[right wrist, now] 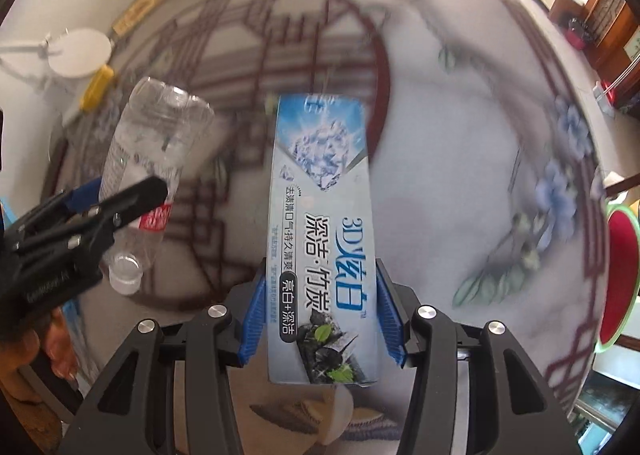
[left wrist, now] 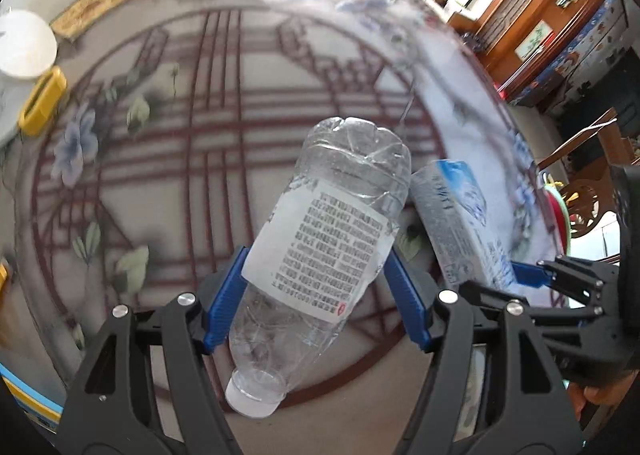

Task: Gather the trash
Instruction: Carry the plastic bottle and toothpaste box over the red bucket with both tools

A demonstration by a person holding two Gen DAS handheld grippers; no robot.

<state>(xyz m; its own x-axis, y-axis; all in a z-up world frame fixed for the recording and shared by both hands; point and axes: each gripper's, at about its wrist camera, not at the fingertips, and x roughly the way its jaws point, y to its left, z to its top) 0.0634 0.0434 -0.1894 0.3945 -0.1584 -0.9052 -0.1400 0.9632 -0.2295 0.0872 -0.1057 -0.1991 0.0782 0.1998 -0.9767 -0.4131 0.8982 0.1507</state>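
The left tongs (left wrist: 316, 291) hold a plastic bottle (left wrist: 340, 223) above the bench (left wrist: 240, 103), cap end toward the camera. Just to its right, the right tongs (right wrist: 322, 315) hold a toothpaste box (right wrist: 322, 215). On the bench's far left side sit a round lid (left wrist: 24, 43) and a small container (left wrist: 42, 101).

Bright daylight pours in from the top of both views, blown out to white there. Glare washes across the patterned tabletop (left wrist: 224, 103), which is smeared by motion blur, more so in the right wrist view. Fisheye bending curves everything near the edges, with dark corners.
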